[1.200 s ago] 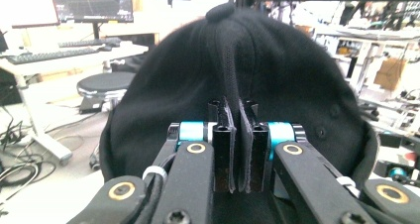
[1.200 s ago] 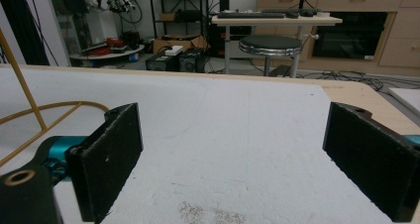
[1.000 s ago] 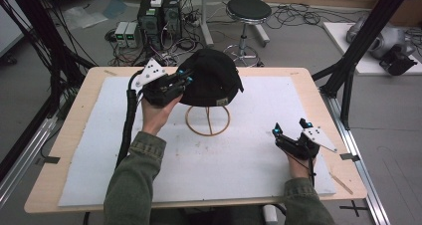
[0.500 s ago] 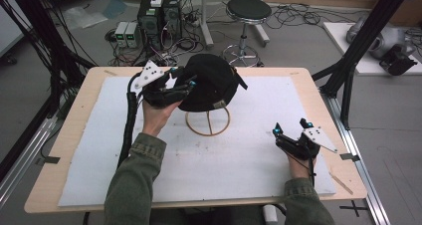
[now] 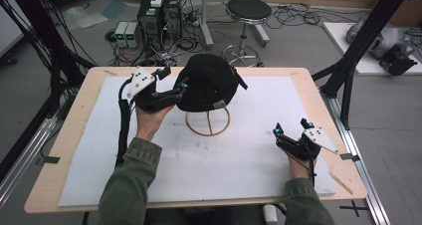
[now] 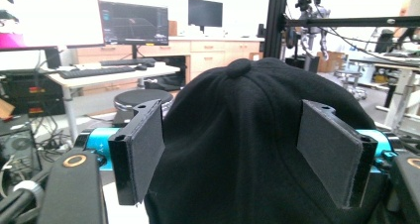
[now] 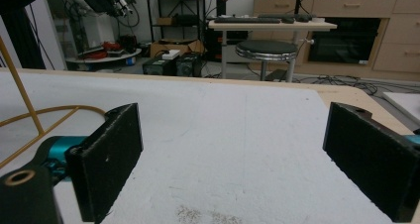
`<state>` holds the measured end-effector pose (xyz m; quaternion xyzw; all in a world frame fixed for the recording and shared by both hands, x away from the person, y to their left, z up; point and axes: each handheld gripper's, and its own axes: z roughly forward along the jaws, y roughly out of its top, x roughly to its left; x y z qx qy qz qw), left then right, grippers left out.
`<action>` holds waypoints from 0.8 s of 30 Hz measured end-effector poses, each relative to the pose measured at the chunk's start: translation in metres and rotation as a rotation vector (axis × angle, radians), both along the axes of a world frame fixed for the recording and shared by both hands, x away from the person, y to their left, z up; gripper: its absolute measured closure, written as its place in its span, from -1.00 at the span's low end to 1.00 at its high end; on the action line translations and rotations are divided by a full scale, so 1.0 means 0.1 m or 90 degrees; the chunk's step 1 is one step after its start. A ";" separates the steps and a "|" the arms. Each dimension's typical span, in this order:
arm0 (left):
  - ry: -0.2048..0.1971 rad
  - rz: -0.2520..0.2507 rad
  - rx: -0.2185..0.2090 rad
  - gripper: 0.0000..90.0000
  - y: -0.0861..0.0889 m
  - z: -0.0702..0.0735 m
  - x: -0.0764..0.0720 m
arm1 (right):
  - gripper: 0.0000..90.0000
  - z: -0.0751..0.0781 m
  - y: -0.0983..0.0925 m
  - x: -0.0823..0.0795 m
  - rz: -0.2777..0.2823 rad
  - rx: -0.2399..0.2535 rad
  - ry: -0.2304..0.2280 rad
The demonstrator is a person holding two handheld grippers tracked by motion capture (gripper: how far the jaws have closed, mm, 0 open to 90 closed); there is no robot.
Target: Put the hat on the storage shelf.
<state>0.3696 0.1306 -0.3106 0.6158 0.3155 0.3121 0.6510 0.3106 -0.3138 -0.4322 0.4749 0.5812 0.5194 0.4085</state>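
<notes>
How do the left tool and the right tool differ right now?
The left tool is raised at the black cap on its wire stand; the right tool sits low over the white mat, away from the cap. In the left gripper view the cap's crown lies between the left tool's pads, which have just been opening and do not press it; the right tool's pads have only bare mat between them. Both are open.
</notes>
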 end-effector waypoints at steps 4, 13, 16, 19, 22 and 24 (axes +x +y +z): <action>-0.001 0.010 -0.008 -0.40 0.08 -0.02 -0.04 | -0.83 0.00 0.00 0.00 -0.001 0.002 0.000; -0.004 0.034 -0.013 -0.41 0.27 -0.12 -0.18 | -0.83 0.01 0.00 -0.03 -0.011 0.009 -0.002; -0.008 0.053 -0.008 -0.40 0.33 -0.19 -0.24 | -0.83 0.02 -0.01 -0.03 -0.015 0.008 -0.008; -0.008 0.068 -0.014 -0.40 0.39 -0.25 -0.28 | -0.83 0.02 0.00 -0.04 -0.016 0.009 -0.008; -0.001 0.081 -0.011 -0.40 0.46 -0.31 -0.31 | -0.83 0.02 0.00 -0.04 -0.021 0.009 -0.010; 0.001 0.089 -0.005 -0.41 0.50 -0.35 -0.35 | -0.83 0.02 0.00 -0.05 -0.023 0.009 -0.012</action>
